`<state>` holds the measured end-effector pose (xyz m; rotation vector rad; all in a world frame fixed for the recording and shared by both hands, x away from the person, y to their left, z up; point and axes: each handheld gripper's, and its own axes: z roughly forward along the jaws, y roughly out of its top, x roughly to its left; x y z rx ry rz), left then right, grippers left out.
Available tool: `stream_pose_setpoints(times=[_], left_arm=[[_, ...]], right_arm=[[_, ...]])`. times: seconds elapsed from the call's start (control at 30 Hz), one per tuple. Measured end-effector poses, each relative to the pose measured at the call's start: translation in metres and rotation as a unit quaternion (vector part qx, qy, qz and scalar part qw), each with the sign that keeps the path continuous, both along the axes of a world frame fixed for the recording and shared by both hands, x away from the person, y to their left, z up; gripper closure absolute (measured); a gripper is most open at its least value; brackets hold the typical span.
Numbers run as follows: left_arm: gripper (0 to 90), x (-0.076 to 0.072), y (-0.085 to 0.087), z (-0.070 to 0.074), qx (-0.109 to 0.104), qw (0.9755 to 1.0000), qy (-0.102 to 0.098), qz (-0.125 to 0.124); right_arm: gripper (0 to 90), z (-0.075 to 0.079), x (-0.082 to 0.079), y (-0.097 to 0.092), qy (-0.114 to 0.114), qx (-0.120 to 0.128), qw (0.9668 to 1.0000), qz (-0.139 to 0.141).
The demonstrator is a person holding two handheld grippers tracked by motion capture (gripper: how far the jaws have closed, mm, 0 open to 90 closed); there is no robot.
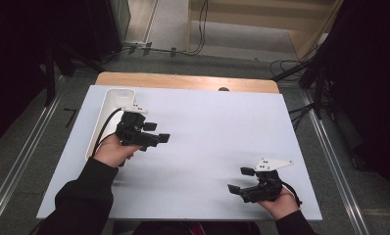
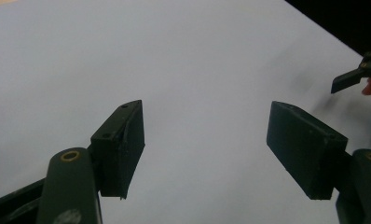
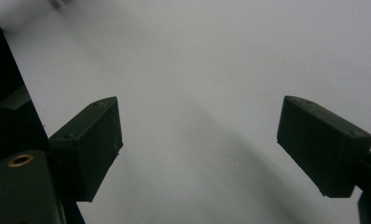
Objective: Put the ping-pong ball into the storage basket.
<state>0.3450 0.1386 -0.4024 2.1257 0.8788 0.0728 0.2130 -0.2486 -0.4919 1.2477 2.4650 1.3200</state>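
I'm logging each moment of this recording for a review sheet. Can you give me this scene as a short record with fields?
surface: white board on a wooden table
objects: long white tray along the board's left edge, the left hand partly in front of it
left gripper: at left of centre, jaws open, nothing between them, pointing right
right gripper: near the front right corner, jaws open, nothing between them, pointing left
contact: neither gripper touches the tray
surroundings: grey floor with cables beyond the table

- White board [image 1: 207, 127] lying on a wooden table [image 1: 183, 81], covering most of it.
- White tray [image 1: 107, 112] sitting along the board's left edge, long side running front to back.
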Motion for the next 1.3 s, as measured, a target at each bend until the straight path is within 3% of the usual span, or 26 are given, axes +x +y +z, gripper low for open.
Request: stream_pose_setpoints(times=[0.23,0.57,0.67,0.9,1.3], left_arm=[[28.0,-0.008,-0.003,-0.003,0.015,0.9998,-0.003,-0.009],[28.1,-0.019,-0.004,-0.011,0.004,0.9999,0.002,-0.011],[28.1,-0.021,-0.005,-0.015,0.005,0.9998,0.005,-0.018],[27.9,-0.027,-0.007,-0.02,0.013,0.9997,-0.008,-0.02],[26.0,-0.036,-0.005,-0.032,0.021,0.9992,-0.002,-0.034]], right_arm=[[12.7,0.0,-0.001,0.0,0.003,0.001,1.0,0.0],[12.7,0.001,-0.001,0.0,0.001,0.0,1.0,0.004],[12.7,0.001,-0.001,0.0,0.0,0.001,1.0,0.003],[12.7,0.001,-0.001,0.0,0.002,0.001,1.0,0.003],[12.7,0.001,-0.001,0.0,0.0,-0.001,1.0,0.004]])
